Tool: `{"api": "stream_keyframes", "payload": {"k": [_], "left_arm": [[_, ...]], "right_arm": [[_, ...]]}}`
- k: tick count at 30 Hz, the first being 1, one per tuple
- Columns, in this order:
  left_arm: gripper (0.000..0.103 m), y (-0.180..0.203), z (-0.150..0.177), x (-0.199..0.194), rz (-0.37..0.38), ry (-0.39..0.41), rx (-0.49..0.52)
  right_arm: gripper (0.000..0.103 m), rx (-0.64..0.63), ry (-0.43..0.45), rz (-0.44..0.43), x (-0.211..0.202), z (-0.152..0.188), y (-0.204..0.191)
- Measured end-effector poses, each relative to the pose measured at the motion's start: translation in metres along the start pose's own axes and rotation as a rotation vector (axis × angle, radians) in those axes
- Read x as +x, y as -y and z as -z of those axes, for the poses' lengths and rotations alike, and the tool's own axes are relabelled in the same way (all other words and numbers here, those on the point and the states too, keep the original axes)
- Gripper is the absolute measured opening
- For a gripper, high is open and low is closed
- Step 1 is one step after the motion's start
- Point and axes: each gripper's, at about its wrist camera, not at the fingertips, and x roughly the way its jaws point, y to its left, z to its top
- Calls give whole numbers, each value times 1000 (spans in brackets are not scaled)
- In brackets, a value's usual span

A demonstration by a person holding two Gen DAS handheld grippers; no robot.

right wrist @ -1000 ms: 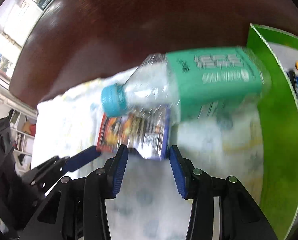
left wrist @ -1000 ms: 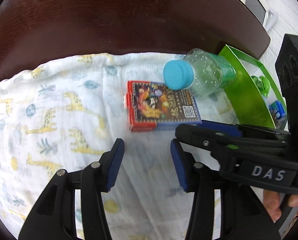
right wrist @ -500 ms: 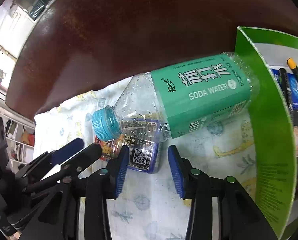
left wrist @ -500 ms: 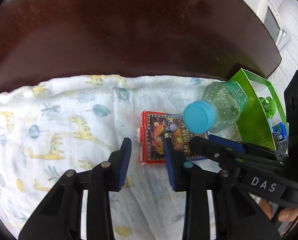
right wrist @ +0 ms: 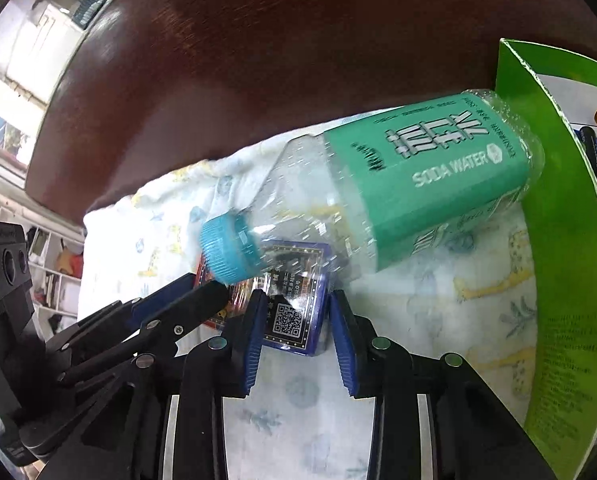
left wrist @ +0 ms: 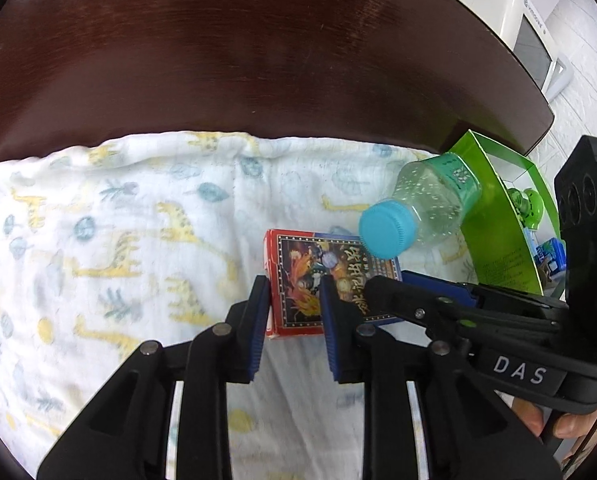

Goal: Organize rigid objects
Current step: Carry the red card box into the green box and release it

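A red and blue card box (left wrist: 298, 280) lies flat on the giraffe-print cloth (left wrist: 118, 240). My left gripper (left wrist: 294, 308) hovers at its red end with the jaws closing; a gap still shows between the pads. My right gripper (right wrist: 296, 320) straddles the blue end of the card box (right wrist: 294, 316), jaws closing, with the right pad just clear of it. A clear soda-water bottle (right wrist: 418, 184) with a teal label lies on its side. Its blue cap (left wrist: 386, 228) rests over the box's far edge. The two grippers nearly touch; in each view the other gripper crosses in front of the box.
A green open carton (right wrist: 558, 240) holding pens and small items stands at the right, against the bottle's base. The cloth lies on a dark brown table (left wrist: 258, 60). A white appliance (left wrist: 498, 8) stands beyond the table's far right corner. A hand (left wrist: 538, 420) grips the right tool.
Both grippers have narrowed and closed in on the card box, the left at its red end and the right at its blue end. The bottle's cap now lies over the box.
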Motion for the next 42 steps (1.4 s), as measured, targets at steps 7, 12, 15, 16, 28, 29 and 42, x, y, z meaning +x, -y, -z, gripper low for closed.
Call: {"api": "stream_keyframes", "payload": {"k": [7, 12, 15, 16, 28, 29, 42], "left_arm": [[22, -19, 26, -47, -98, 65, -17], [22, -26, 32, -86, -156, 122, -21], [23, -22, 31, -107, -171, 161, -5], [23, -18, 30, -115, -172, 175, 6], [23, 102, 1, -134, -49, 280, 213], [23, 115, -3, -130, -36, 279, 231], [22, 245, -24, -58, 69, 175, 420]], "right_arm": [[35, -77, -8, -87, -7, 19, -34], [35, -140, 10, -152, -19, 25, -65], [35, -172, 42, -174, -35, 29, -80], [35, -180, 55, -177, -42, 29, -82], [35, -133, 290, -79, -164, 29, -13], [35, -120, 310, -68, -173, 29, -4], [35, 70, 417, 42, -230, 32, 144]]}}
